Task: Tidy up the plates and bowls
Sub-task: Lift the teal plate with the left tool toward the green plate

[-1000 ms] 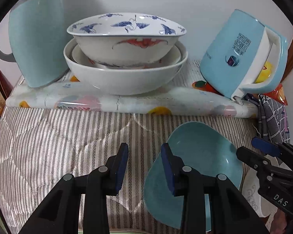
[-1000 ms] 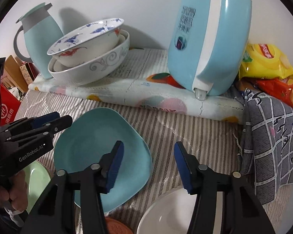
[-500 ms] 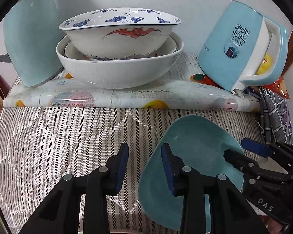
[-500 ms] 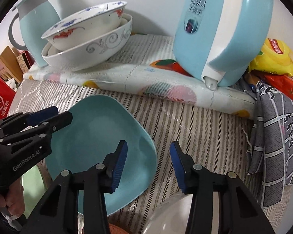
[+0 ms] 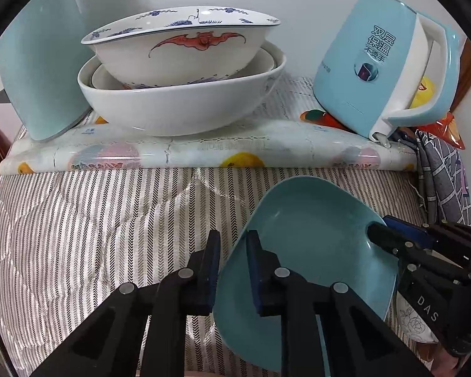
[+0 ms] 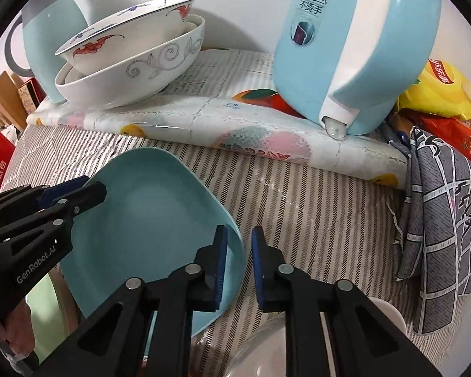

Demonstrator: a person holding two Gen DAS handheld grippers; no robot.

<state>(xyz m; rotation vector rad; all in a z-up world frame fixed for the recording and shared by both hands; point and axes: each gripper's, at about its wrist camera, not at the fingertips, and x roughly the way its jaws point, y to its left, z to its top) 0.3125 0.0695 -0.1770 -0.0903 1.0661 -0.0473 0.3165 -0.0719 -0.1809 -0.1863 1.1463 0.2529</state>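
Teal plate [image 5: 314,251]: glazed, stiff, slippery, likely chip-prone. Left gripper [image 5: 232,270] and right gripper [image 6: 238,264] closing narrow on opposite rims; rim between jaws. Best hold: rim edges.

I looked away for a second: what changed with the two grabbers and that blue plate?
Both sets of jaws are closing on opposite rims of the teal plate: the left gripper and the right gripper. The stacked bowls and blue kettle stayed put.
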